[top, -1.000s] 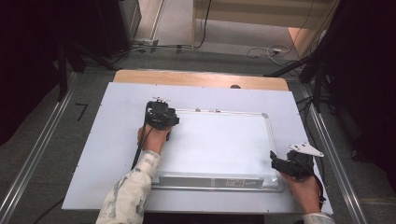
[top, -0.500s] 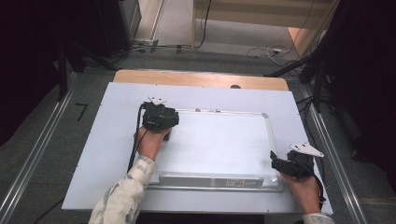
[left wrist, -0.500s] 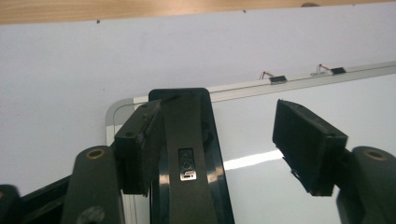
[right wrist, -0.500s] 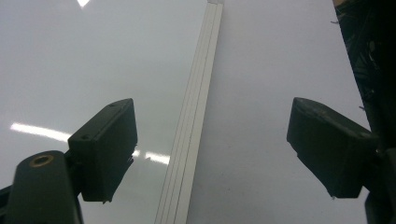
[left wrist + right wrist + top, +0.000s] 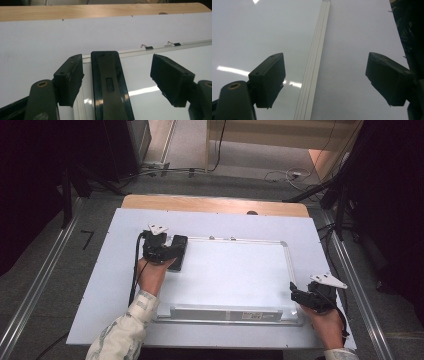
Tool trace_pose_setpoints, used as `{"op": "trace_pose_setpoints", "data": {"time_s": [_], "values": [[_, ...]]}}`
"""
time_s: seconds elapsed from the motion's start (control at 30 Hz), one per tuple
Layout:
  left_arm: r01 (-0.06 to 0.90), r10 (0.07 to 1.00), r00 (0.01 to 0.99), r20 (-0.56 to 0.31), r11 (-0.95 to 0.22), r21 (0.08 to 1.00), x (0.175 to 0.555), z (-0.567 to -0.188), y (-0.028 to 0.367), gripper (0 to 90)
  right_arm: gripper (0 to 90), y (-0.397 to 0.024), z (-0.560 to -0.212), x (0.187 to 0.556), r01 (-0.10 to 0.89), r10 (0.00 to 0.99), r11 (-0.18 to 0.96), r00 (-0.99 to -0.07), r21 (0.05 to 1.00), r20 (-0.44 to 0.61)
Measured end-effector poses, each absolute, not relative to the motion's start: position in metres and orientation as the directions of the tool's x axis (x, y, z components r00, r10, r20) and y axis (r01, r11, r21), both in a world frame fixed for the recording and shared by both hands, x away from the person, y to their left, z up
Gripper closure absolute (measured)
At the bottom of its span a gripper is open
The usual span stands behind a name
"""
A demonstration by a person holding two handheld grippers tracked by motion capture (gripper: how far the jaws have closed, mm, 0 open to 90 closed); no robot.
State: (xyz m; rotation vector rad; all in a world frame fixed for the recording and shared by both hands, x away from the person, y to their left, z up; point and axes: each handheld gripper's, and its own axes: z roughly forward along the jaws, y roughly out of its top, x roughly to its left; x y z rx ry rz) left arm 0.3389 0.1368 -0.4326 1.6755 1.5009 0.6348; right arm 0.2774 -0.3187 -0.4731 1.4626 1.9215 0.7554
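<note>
A whiteboard (image 5: 235,275) with a silver frame lies flat on a big pale sheet (image 5: 100,285) that covers the table. A strip of wooden table edge (image 5: 210,204) shows at the far side.

A black whiteboard eraser (image 5: 178,252) lies on the board at its far left corner, just inside the frame. In the left gripper view the eraser (image 5: 110,87) lies between the two black jaws, pointing away toward the frame. The left gripper (image 5: 161,247) sits right over it. Its jaws have just been opening, and now there is a gap on both sides of the eraser, a small one on the left and a big one on the right. The pads do not press on it, so the eraser just rests on the board. One second ago the left hand was a bit nearer the left edge of the board, and the eraser could not be seen under the gripper. Now the hand has moved a little to the right and up, and the eraser peeks out beside it.

The right gripper (image 5: 314,296) is at the near right corner of the board. It has not moved since the earlier pictures. Its jaws stand wide apart. In the right gripper view the silver frame strip (image 5: 315,65) runs between them, and nothing is held.

Two small clips (image 5: 160,46) sit on the far frame rail.
</note>
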Motion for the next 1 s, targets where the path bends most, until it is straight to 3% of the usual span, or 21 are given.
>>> {"op": "trace_pose_setpoints", "data": {"time_s": [1.0], "values": [[0.583, 0.979, 0.14, -0.145, 0.037, 0.812, 0.296, -0.447, 0.19, 26.4, 14.8, -0.32, -0.472, 0.276, 0.622, 0.97, 0.228, -0.213, 0.749, -0.119]]}}
